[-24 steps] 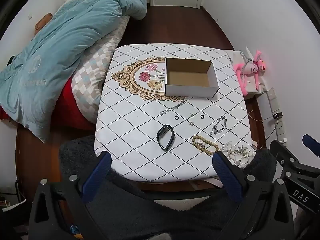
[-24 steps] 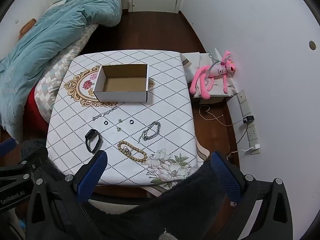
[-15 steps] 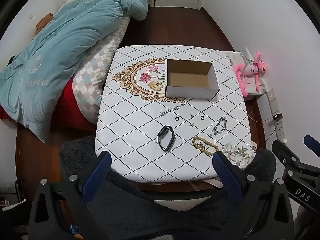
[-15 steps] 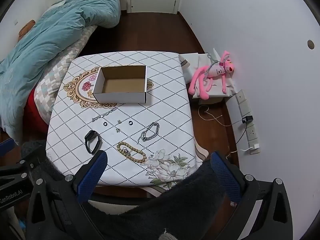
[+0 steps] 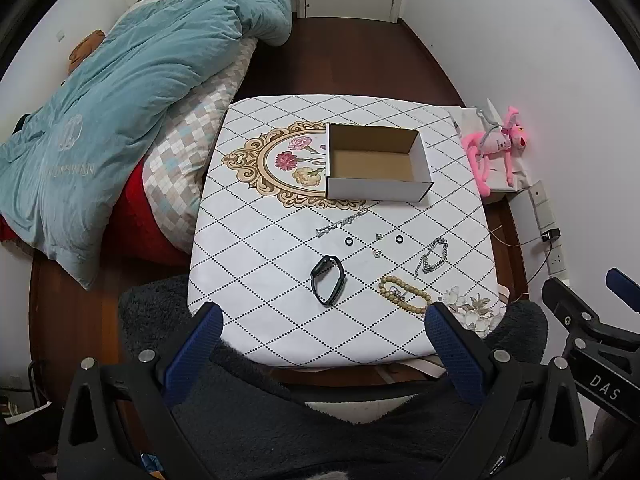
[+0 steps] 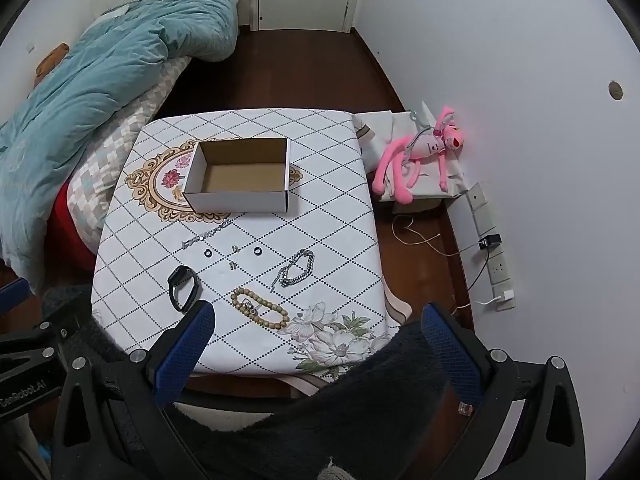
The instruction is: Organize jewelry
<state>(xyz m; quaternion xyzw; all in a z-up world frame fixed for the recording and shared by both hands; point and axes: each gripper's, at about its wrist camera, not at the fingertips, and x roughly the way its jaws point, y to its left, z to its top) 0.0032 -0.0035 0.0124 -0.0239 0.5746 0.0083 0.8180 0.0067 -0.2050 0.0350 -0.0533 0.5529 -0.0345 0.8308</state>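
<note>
The jaws of both grippers stand spread wide with nothing between them; the left gripper (image 5: 322,328) hangs over the near edge of the desk (image 5: 256,248), and the right gripper (image 6: 318,326) hangs over that same edge further right, above a dark fuzzy cloth (image 6: 360,400).

The jewelry lies loose on the desk in front of an open cardboard box (image 5: 376,168), whose brown bottom is bare; the box sits partly over a gold-framed flower print (image 5: 288,160). Just before the box lies a thin silver chain (image 5: 342,222), stretched out at a slant; beside it are two small black rings (image 5: 349,242) (image 5: 399,238), well apart, with a pair of tiny metal pieces (image 5: 377,245) between them, probably earrings, though they are too small to tell. To the right is a chunky silver bracelet (image 5: 434,256), unclasped and loosely bent; nearer the edge lies a black wristband (image 5: 328,280) in a closed loop; right of it is a wooden bead bracelet (image 5: 402,294) with a small metal item resting on it.

Left of the desk is a bed with a teal quilt (image 5: 120,120) over a checked pillow (image 5: 192,152); right of the desk a pink plush toy (image 6: 420,156) lies on a white bag against the wall.
</note>
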